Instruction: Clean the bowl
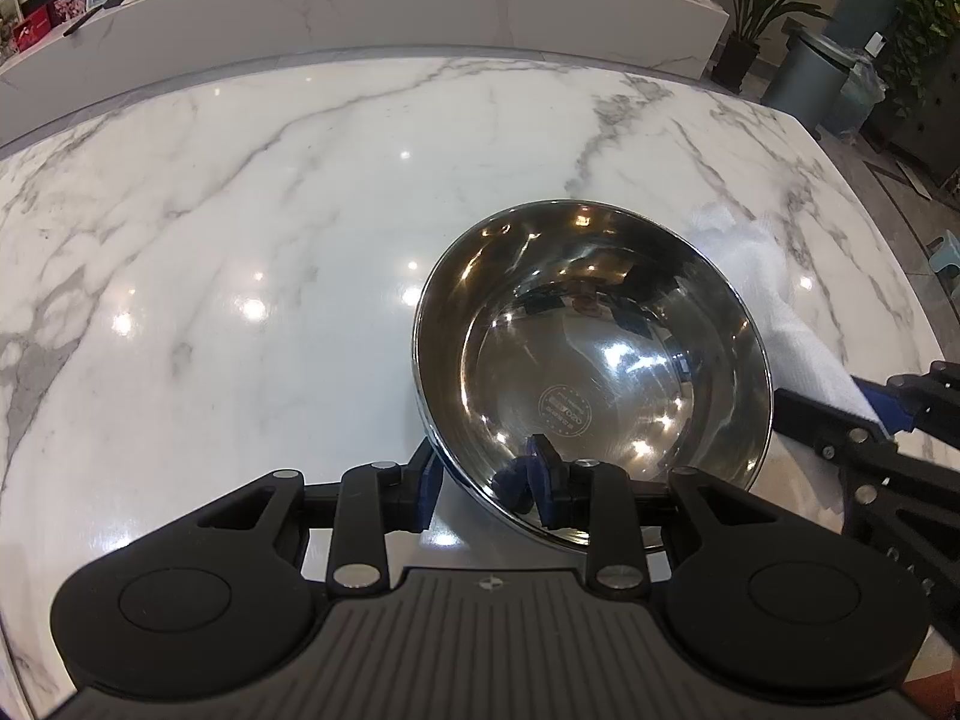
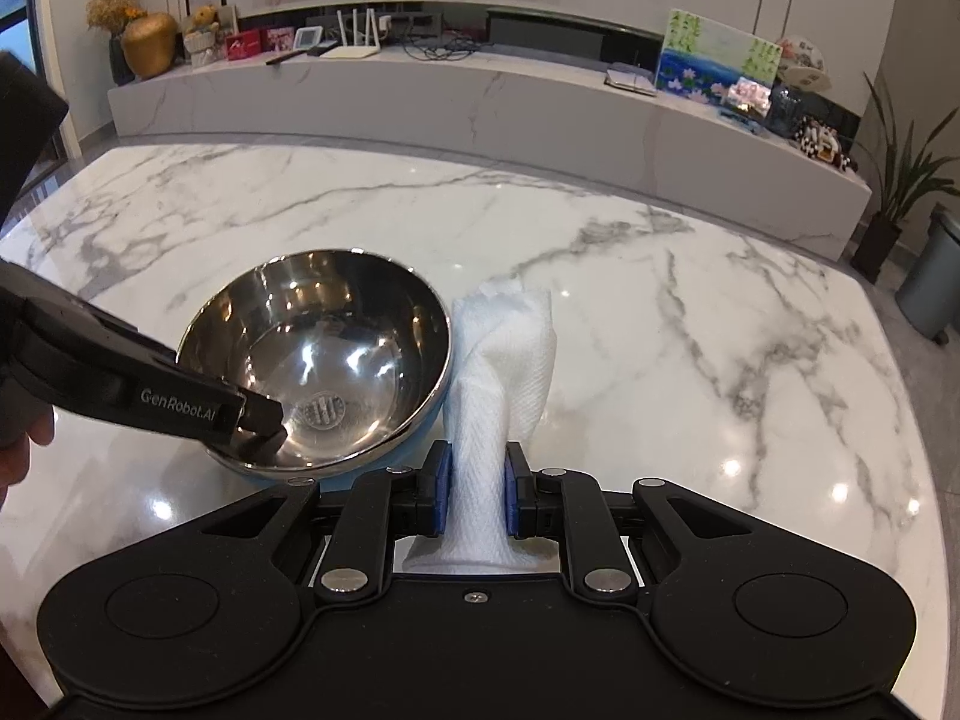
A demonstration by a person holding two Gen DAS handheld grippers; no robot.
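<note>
through your left wrist camera, your left gripper (image 1: 486, 480) is clamped on the near rim of the steel bowl (image 1: 591, 354), one blue pad (image 1: 427, 480) outside the wall and the other inside it. the bowl sits on the white marble table (image 1: 240, 252), tipped so its polished inside faces the camera, with a round stamp showing at its bottom. behind and to the right of the bowl lies a white paper towel (image 1: 774, 294), its far end against the tabletop, and your right gripper (image 1: 864, 420) comes in from the right edge holding the near end of it. through your right wrist camera, your right gripper (image 2: 477, 492) is closed on the paper towel (image 2: 504, 360), the blue pads pressing a twisted bundle that stands up between them and fans out just beside the bowl (image 2: 324, 354). the towel touches or nearly touches the bowl's right rim; you cannot tell which. the bowl's outside shows blue below the steel rim. your left gripper (image 2: 264, 426) reaches in from the left, gripping the bowl's near rim, with part of your hand (image 2: 24, 450) at the left edge.
</note>
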